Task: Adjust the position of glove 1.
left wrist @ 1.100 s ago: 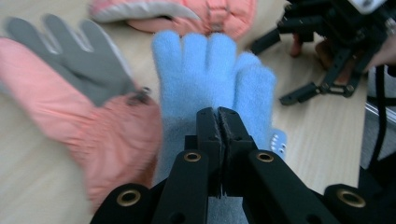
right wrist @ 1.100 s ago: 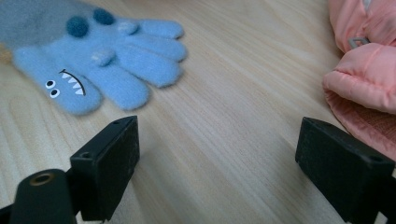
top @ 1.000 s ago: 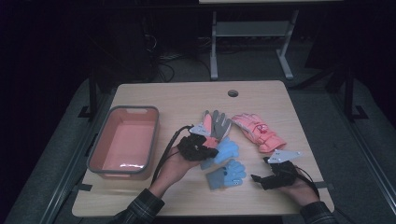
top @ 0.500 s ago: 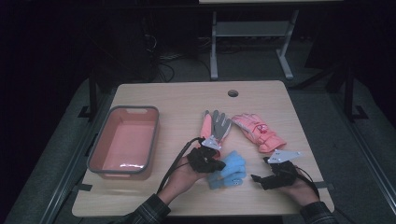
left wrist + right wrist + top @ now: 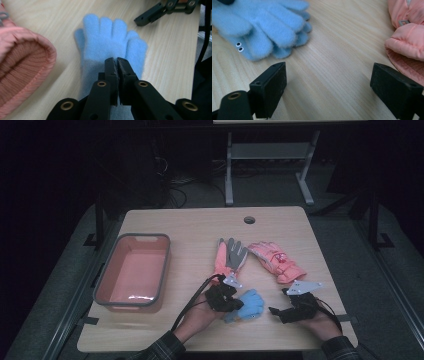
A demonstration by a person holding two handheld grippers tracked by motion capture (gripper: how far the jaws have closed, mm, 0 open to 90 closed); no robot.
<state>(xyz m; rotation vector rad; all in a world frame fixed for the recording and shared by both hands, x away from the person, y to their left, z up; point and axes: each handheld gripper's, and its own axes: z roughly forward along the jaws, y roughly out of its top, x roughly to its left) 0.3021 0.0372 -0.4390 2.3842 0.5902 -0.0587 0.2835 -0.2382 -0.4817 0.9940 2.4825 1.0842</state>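
Left gripper [image 5: 117, 62] pinches the fuzzy light-blue knit glove [image 5: 110, 42] at its palm. Glove likely soft, light, limp; cuff or palm grips best. Right gripper [image 5: 328, 82] gapes wide, empty.

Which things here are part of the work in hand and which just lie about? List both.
In use:
- blue glove, pinched by the left gripper
- right gripper, open beside it

Lying about:
- pink ski glove
- grey-and-orange glove
- pink bin

Plaid sleeves [image 5: 159, 351]; black fingers [image 5: 111, 75], brass rivets.
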